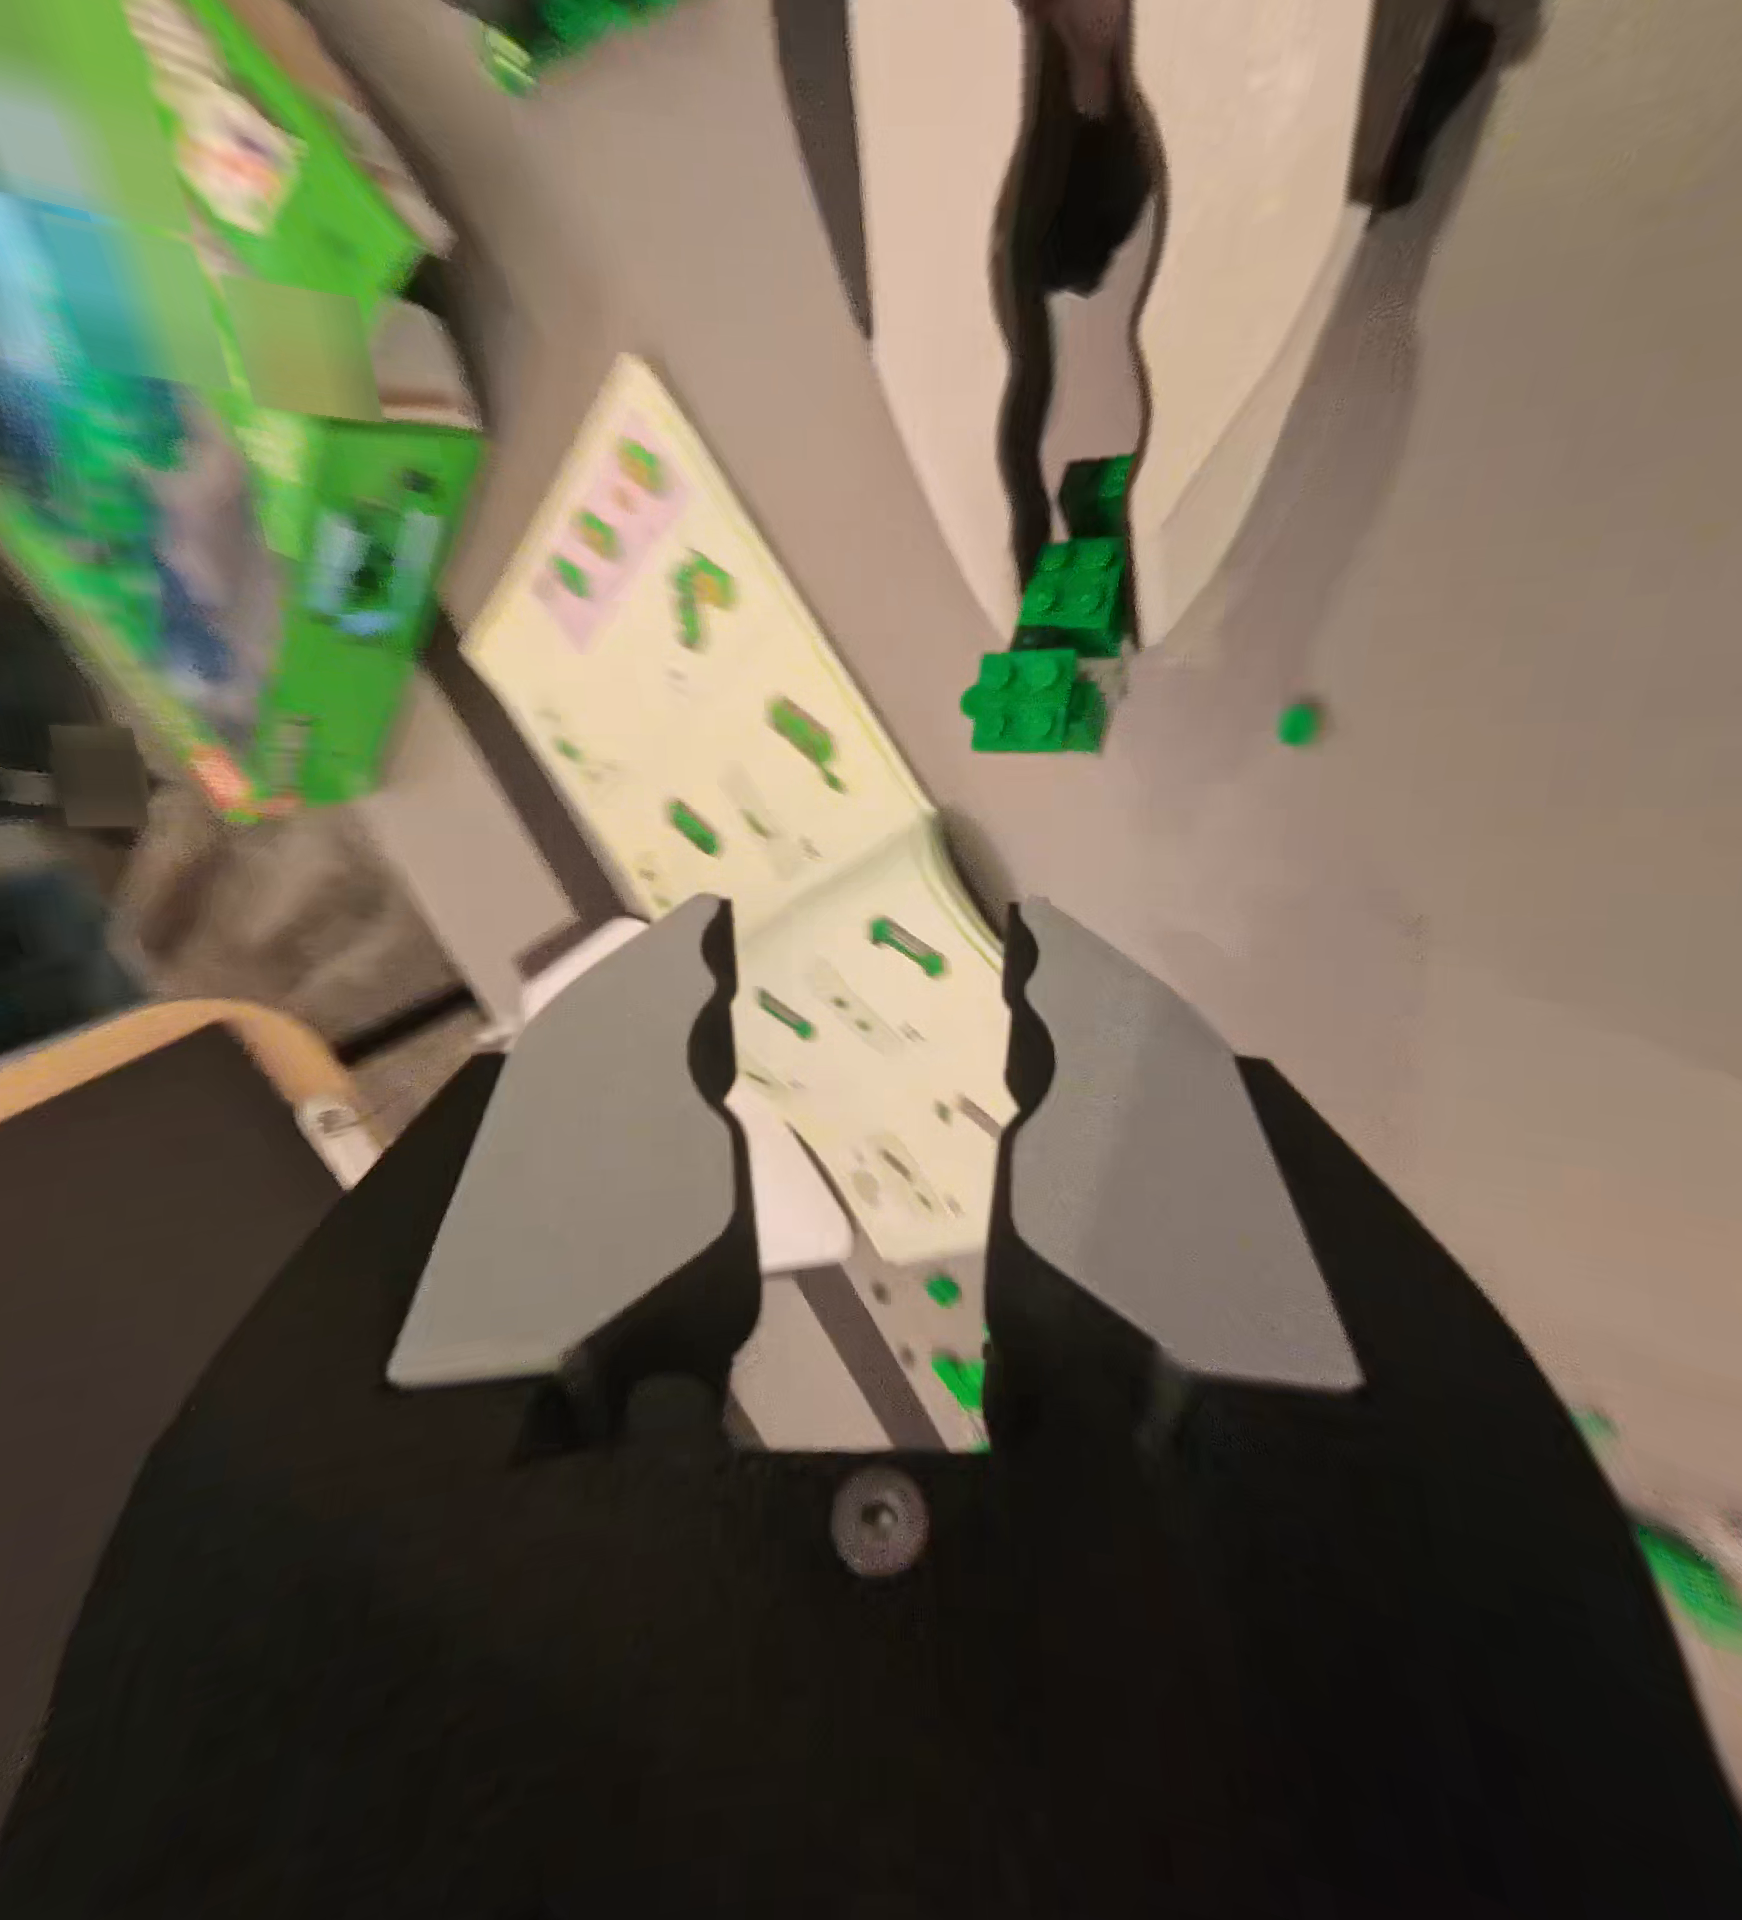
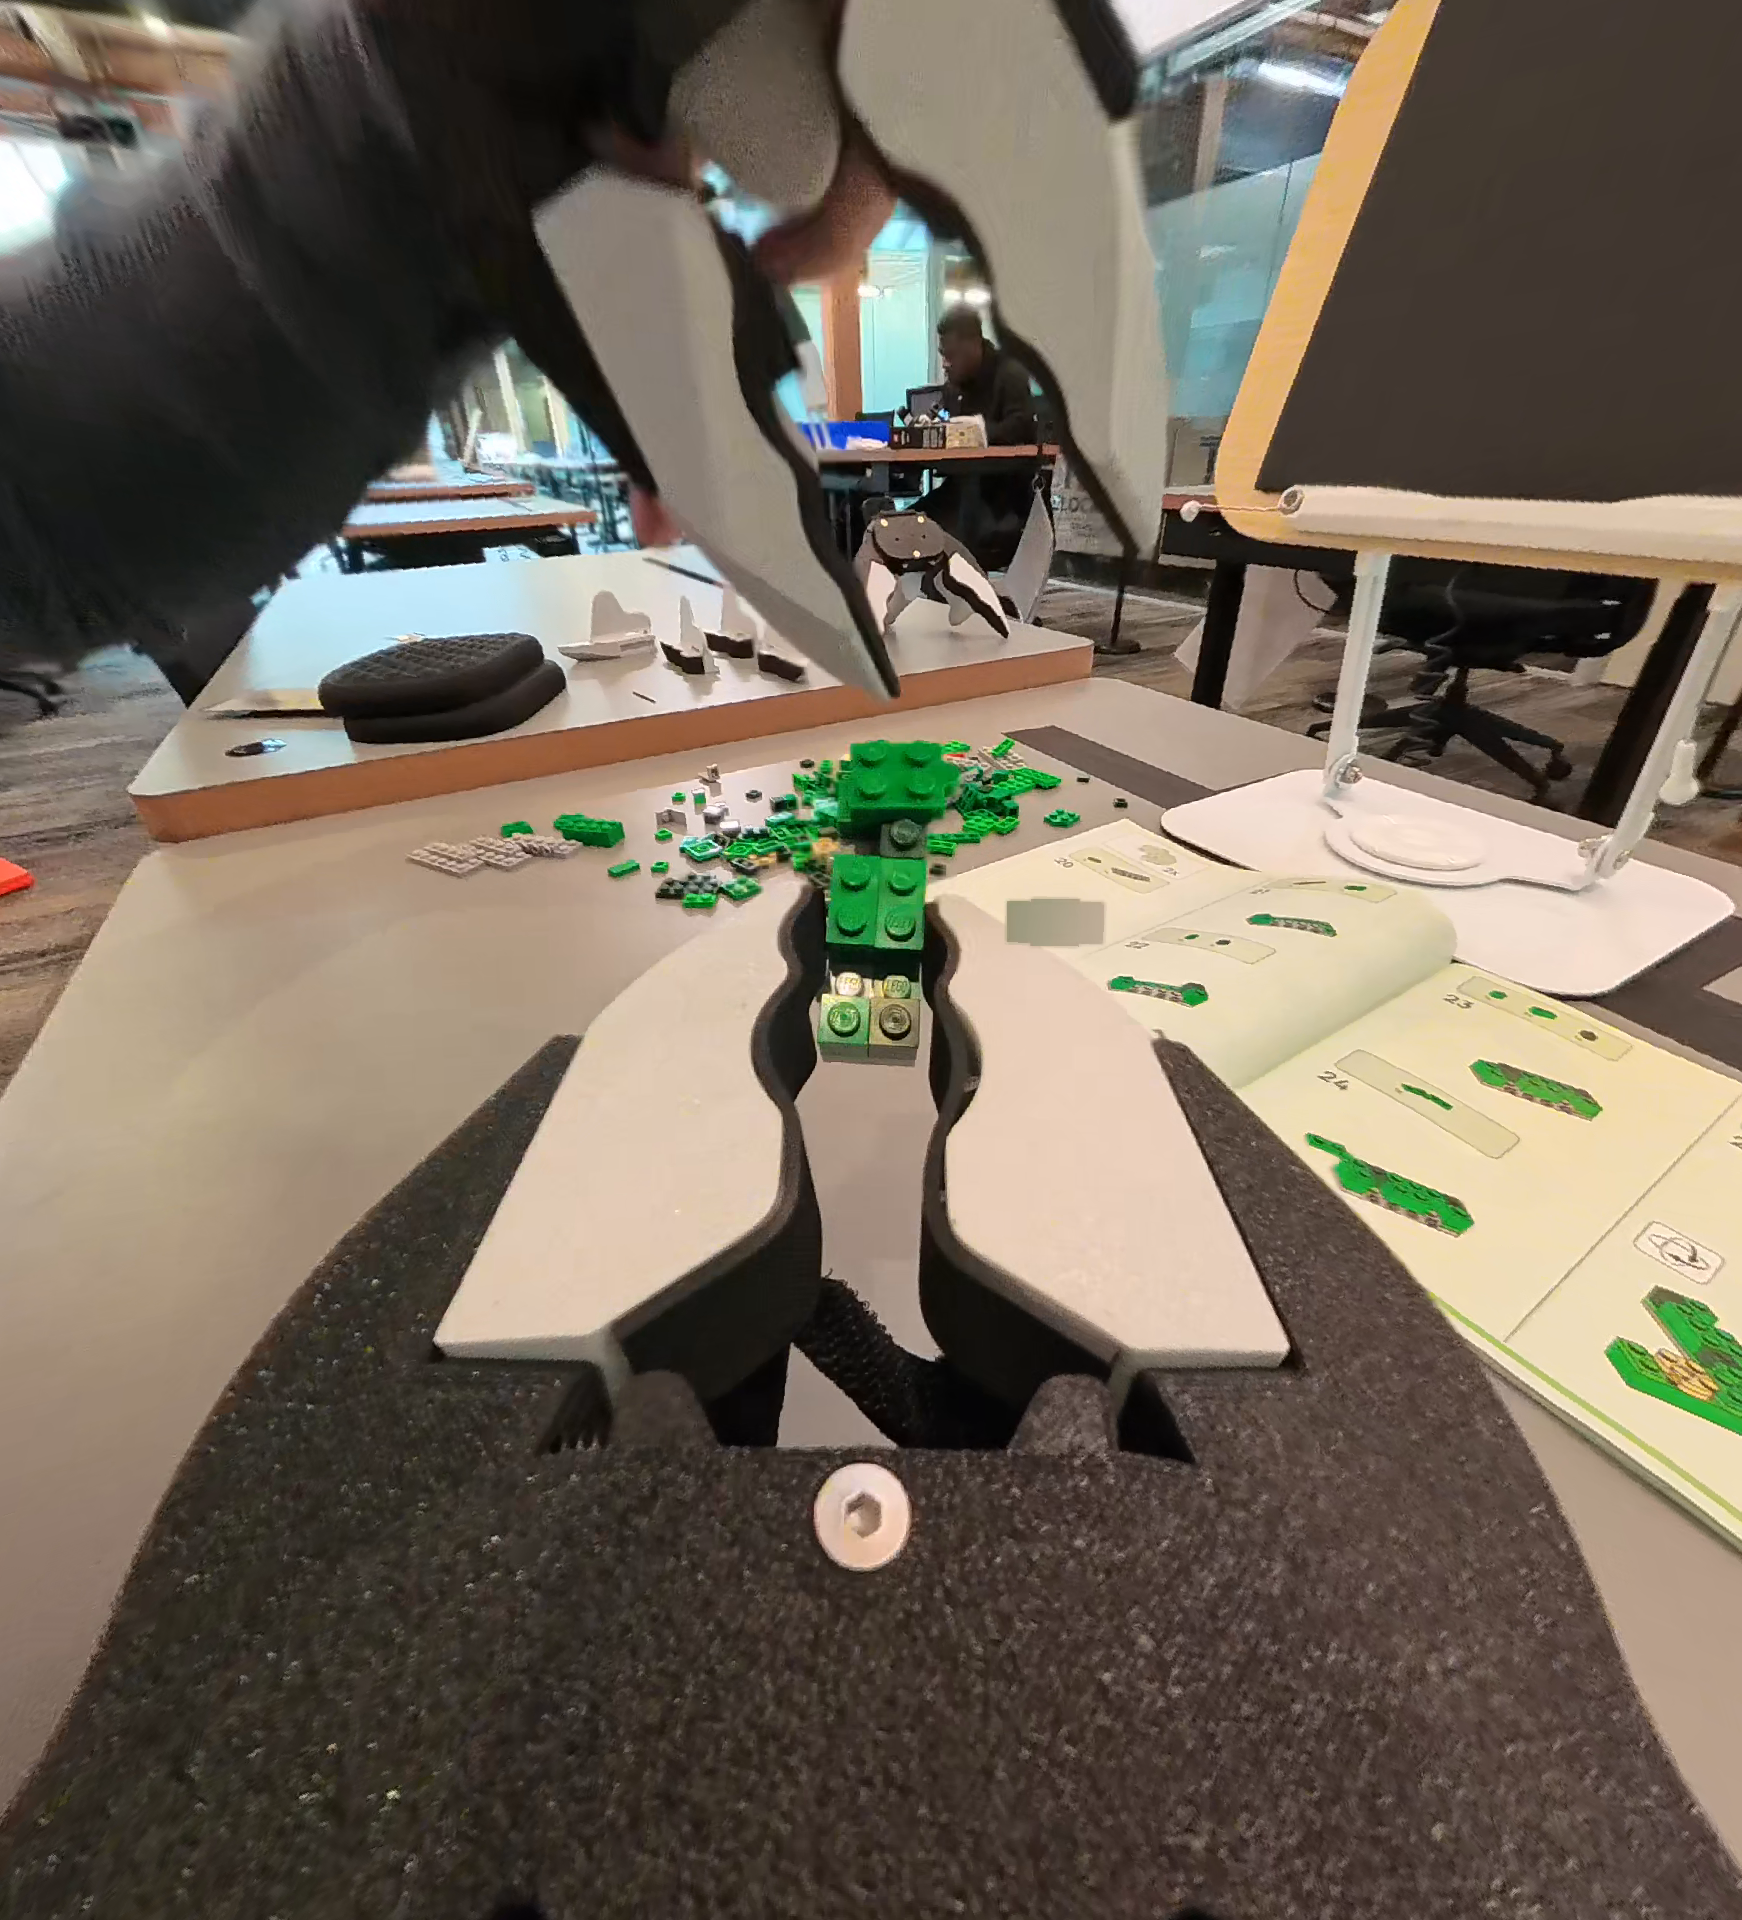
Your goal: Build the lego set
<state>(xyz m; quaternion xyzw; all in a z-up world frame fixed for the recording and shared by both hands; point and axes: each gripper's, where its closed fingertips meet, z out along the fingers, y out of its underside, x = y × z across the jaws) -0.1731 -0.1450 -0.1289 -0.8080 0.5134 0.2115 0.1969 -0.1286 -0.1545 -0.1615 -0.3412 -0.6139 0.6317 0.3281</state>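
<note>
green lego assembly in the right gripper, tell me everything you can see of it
The green lego assembly is a narrow, stepped strip of studded plastic bricks, mostly bright and dark green with a grey piece near the camera. The right gripper clamps its sides, holding it above the grey table; its wider far end sticks out past the fingertips.

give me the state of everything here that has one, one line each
right gripper: shut on the green lego assembly
green lego assembly: partly built, held off the table
left gripper: open, empty, raised over the table
instruction booklet: open, flat on the table
loose lego pieces: scattered in a pile on the table
lego box: blurred, cannot tell if open
</note>
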